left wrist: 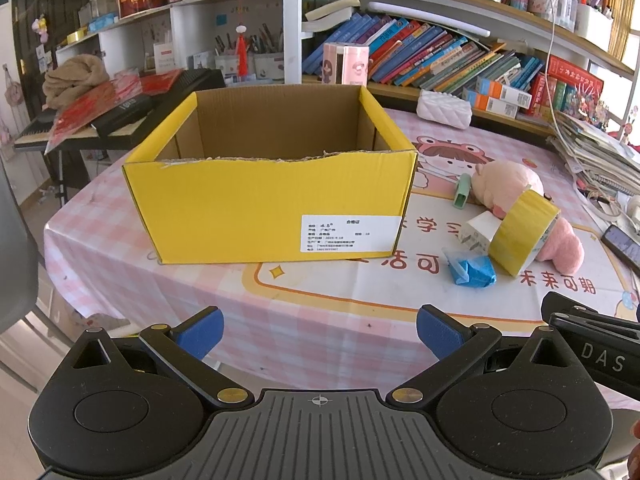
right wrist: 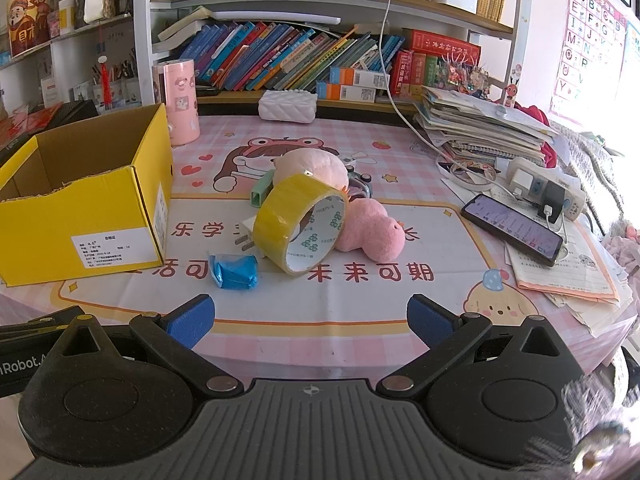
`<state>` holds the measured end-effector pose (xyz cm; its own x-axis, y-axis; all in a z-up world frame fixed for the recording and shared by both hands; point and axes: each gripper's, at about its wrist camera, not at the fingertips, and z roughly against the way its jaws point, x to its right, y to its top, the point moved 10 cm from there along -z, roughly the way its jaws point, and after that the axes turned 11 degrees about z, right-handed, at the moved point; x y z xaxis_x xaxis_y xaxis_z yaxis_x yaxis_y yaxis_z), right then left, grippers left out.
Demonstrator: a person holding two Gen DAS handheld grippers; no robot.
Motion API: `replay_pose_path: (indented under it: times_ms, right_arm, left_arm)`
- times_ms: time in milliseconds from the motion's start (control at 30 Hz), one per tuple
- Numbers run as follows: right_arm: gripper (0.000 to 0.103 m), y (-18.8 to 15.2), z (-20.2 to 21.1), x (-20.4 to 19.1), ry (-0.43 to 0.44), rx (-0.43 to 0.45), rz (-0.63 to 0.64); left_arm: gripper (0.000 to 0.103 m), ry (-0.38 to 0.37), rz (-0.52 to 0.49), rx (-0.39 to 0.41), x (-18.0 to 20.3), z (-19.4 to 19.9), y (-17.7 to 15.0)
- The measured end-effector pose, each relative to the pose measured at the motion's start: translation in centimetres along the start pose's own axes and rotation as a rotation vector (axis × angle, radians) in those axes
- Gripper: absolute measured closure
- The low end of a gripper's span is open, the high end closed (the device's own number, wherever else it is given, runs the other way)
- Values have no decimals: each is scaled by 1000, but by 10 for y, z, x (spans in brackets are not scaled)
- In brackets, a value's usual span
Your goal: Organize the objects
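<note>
The open yellow cardboard box [left wrist: 268,184] sits on my pink checked tablecloth [left wrist: 320,312], seemingly empty. Beside it, the yellow tape roll [right wrist: 304,226] leans on a pink plush toy [right wrist: 368,232]. My left gripper [left wrist: 319,330] and right gripper [right wrist: 310,318] gape wide, holding nothing.

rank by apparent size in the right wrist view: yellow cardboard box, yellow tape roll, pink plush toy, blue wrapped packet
1. Yellow cardboard box
2-3. Yellow tape roll and pink plush toy: unsure, the roll hides part of the toy
4. Blue wrapped packet
</note>
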<state>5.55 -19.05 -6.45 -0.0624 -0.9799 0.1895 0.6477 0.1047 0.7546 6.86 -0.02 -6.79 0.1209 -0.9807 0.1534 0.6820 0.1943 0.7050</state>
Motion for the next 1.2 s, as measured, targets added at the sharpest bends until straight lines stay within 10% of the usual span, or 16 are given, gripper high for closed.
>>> replay_pose_path:
  times_ms: [1200]
  right_arm:
    - [0,18,-42,15,83,-25,56]
  left_arm:
    - [0,-30,62,-19,23,-34,16]
